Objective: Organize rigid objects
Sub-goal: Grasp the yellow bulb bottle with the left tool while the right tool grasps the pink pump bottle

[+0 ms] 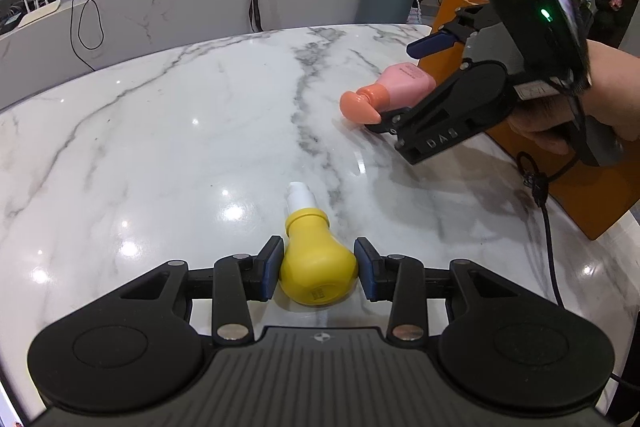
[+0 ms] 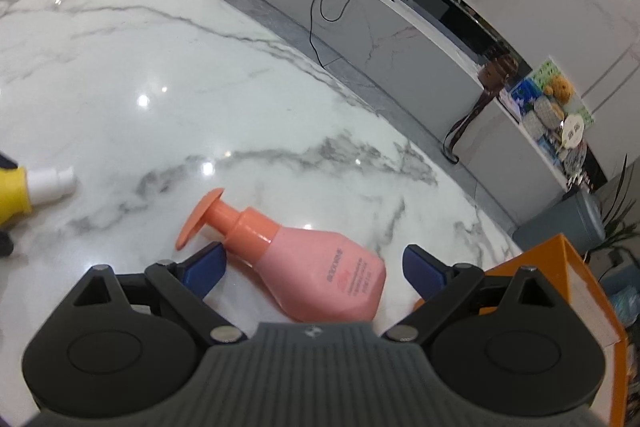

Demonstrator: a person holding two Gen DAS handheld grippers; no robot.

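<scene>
- Marble desk fills both my wrist views, white with grey veins and glossy with lamp glare.
- My left gripper has its fingers closed on the yellow bottle; both blue pads press its round body at the lower centre of the left view.
- That yellow bottle lies with its white nozzle pointing away from me, up the frame.
- My right gripper has its fingers spread wide, one on each side of the pink bottle, and neither pad presses it.
- I see the pink bottle lying on its side on the desk, low in the right view, its orange pump head pointing to the upper left of the frame.
- An orange box sits at the right edge of the right view, just beside the right finger.
- In the left view, a hand holds the right gripper at the right of the frame, over the pink bottle.
</scene>
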